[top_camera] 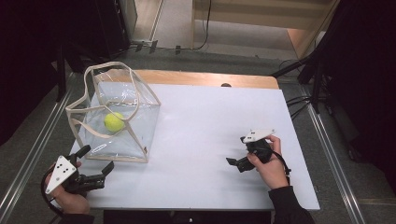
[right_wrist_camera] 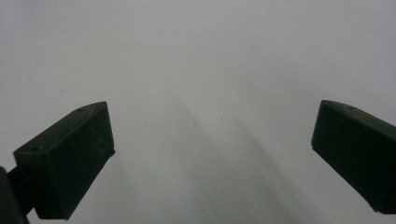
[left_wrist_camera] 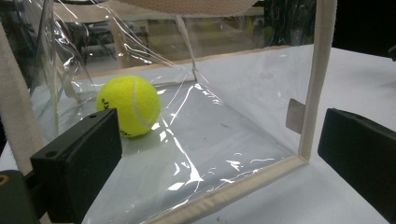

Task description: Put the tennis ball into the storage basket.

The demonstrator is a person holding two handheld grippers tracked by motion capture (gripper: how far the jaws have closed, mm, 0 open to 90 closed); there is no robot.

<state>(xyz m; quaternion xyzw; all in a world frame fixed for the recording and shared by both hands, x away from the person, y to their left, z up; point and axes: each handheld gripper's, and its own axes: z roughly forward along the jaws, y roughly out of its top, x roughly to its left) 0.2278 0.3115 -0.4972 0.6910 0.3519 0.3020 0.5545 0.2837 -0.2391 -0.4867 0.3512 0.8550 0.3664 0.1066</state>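
Your white surface carries little: a clear plastic tote bag with beige trim stands at its left side, mouth up and handles drooping over the rim; inside it, on the bag's floor, sits the yellow tennis ball, which reads as already bagged unless you mean to fetch it out; I judge the work either near its end or not yet begun, and the pictures do not settle which; your left gripper waits just beside the bag's near bottom corner, jaws apart and holding nothing, aimed at the ball through the clear wall; your right gripper rests well apart over bare surface, its jaws likewise spread and empty.
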